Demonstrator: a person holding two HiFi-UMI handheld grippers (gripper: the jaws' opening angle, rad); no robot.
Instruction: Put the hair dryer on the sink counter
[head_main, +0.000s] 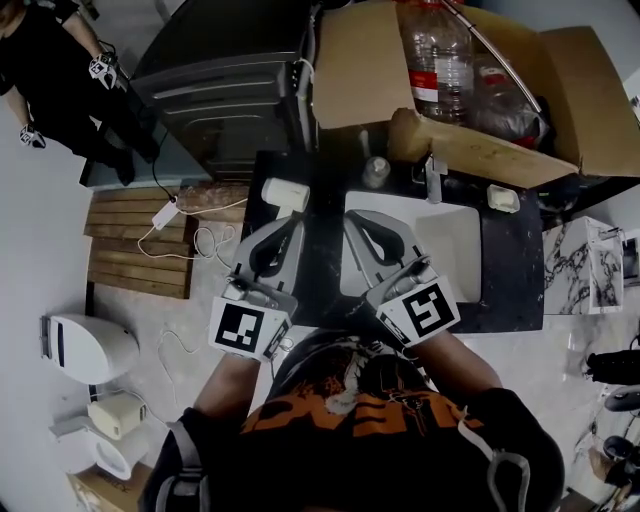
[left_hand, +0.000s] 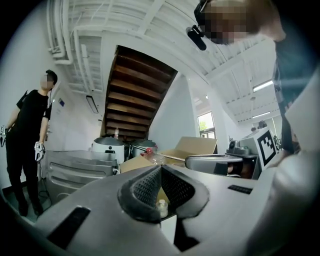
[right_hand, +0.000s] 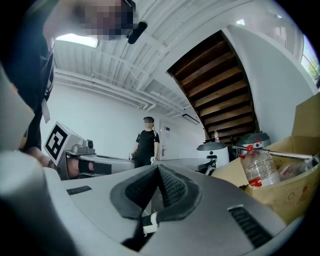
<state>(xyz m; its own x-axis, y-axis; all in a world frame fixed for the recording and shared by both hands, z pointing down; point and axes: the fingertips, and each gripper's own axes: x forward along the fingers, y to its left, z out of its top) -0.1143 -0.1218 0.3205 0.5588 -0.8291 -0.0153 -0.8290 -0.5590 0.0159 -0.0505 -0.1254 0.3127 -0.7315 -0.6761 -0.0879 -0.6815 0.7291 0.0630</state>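
Observation:
A white hair dryer (head_main: 285, 194) lies on the dark sink counter (head_main: 510, 270), left of the white basin (head_main: 450, 240). Its cord trails off the counter's left edge to a white plug block (head_main: 165, 213) on the floor. My left gripper (head_main: 284, 230) hovers just short of the dryer; its jaws are shut with nothing between them, and the pads meet in the left gripper view (left_hand: 160, 170). My right gripper (head_main: 357, 222) hangs over the basin's left rim, also shut and empty (right_hand: 159, 170). The dryer does not show in either gripper view.
An open cardboard box (head_main: 360, 60) holding plastic bottles (head_main: 440, 55) stands behind the counter, beside the faucet (head_main: 433, 175), a small bottle (head_main: 376, 172) and a soap dish (head_main: 503, 198). A grey appliance (head_main: 220, 100), a wooden mat (head_main: 140, 240), a toilet (head_main: 90, 345) and a person in black (head_main: 60, 90) are at the left.

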